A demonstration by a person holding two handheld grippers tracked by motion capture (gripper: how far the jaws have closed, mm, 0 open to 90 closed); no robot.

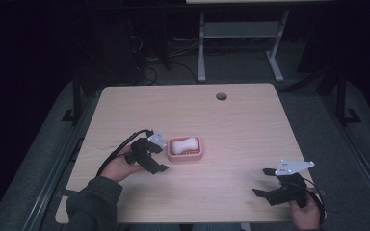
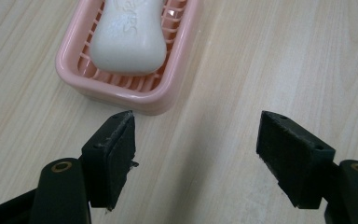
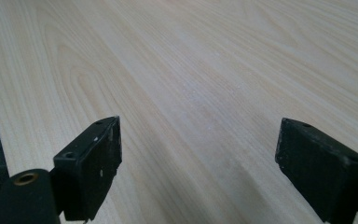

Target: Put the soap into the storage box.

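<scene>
We see a white soap [image 1: 183, 144] lying in a pink dish [image 1: 185, 156] near the middle of the counter [image 1: 241, 130]. Our left gripper [image 1: 156, 156] sits just beside the dish with its jaws wide and nothing between them. Our right gripper [image 1: 265, 182] is well apart, near the counter's front corner, jaws wide and empty too.

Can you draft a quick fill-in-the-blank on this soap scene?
1. The white bar of soap lies in a ___ slotted plastic dish.
2. The left tool has ___ jaws with nothing between them.
3. The right tool sits over bare light ___ tabletop.

Missing words: pink; open; wooden
</scene>
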